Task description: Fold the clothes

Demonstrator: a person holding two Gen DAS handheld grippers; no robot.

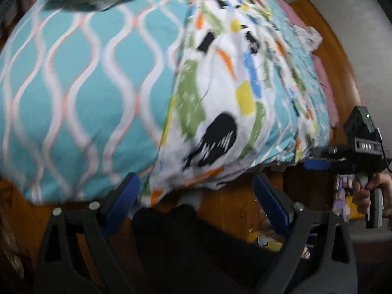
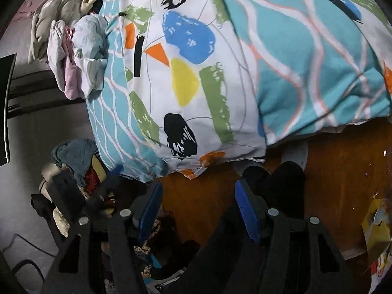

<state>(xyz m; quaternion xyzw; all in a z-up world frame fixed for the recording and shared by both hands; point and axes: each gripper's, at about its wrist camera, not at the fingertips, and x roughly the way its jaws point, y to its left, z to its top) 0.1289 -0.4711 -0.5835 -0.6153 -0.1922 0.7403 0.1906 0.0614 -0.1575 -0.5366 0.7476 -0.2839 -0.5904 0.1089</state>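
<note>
Left wrist view first: I am seeing my left hand-held gripper (image 1: 196, 196) standing wide, its blue-padded fingers (image 1: 125, 196) apart and gripping nothing. Directly ahead of it, a white cloth printed with green, black, yellow, blue and orange shapes (image 1: 215, 93) is lying on a turquoise quilt with wavy white and orange lines (image 1: 80, 85) that is covering the bed. The cloth's long axis is running away from me, and its near hem is hanging just over the bed edge, between and just beyond my open fingers, leaning toward the left one. A brown wooden bed frame (image 1: 227, 210) is showing below. Far right, the right hand-held gripper (image 1: 316, 163) is hovering beside the quilt's corner; from here I cannot tell how its jaws stand.

Right wrist view: my right hand-held gripper (image 2: 198, 203) is also open wide and empty. The cloth's near corner is dangling just ahead, slightly left of centre, not touching the pads. A crumpled pile of pale grey, pink and white clothes (image 2: 71, 49) is sitting at the far left, well apart.

I am judging both grippers roughly equally near the hem, each facing its own corner.
</note>
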